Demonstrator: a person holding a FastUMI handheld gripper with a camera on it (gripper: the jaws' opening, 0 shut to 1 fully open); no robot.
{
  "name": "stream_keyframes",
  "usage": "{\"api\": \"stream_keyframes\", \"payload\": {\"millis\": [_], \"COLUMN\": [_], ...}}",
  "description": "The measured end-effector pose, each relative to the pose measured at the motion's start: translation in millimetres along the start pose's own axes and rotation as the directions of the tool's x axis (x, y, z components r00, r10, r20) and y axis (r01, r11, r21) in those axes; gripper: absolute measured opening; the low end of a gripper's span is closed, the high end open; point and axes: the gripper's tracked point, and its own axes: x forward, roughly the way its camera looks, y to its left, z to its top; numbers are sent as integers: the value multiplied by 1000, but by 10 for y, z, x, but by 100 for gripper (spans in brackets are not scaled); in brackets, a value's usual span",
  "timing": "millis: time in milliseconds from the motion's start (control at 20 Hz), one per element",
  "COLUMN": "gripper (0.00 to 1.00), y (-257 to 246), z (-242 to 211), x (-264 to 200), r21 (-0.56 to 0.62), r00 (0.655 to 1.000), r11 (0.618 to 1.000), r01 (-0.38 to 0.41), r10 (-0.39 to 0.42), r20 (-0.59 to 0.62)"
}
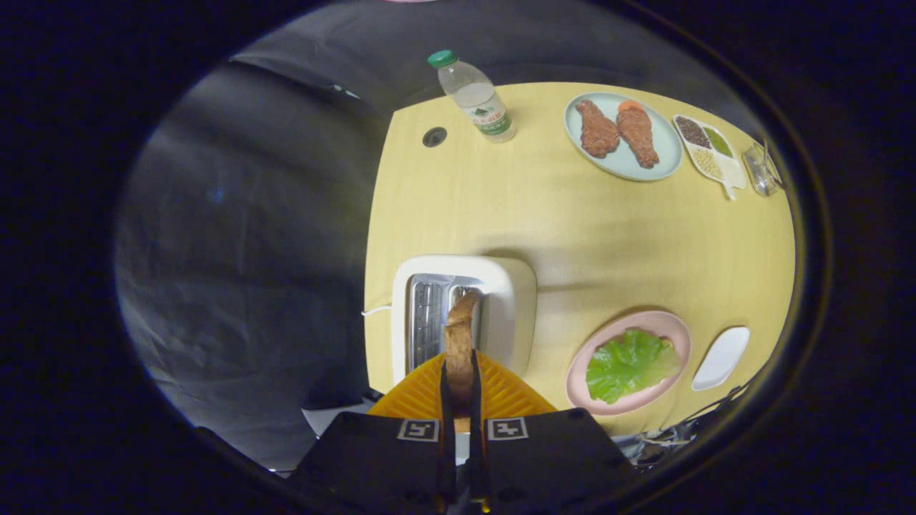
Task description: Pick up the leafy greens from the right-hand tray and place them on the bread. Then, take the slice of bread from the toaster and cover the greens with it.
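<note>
My gripper is shut on a slice of bread, held edge-on between the fingers above the white toaster. The slice hangs over the toaster's right slot, lifted out of it. To the right of the toaster a pink plate carries the leafy greens, spread flat; the bread beneath them is hidden. Right of the pink plate lies a small white tray with nothing on it.
The yellow table holds a water bottle at the far side, a pale blue plate with two fried cutlets, a white dish of seeds and a small clear container. Dark floor lies left of the table.
</note>
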Motion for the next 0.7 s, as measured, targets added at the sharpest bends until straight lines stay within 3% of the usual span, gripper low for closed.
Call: {"api": "stream_keyframes", "payload": {"millis": [400, 700], "gripper": [10, 10], "y": [-228, -647], "z": [-185, -369], "x": [-937, -1162], "r21": [55, 35], "r00": [973, 920], "r11": [974, 925], "r01": [-218, -379], "r10": [213, 373], "r20": [83, 116]}}
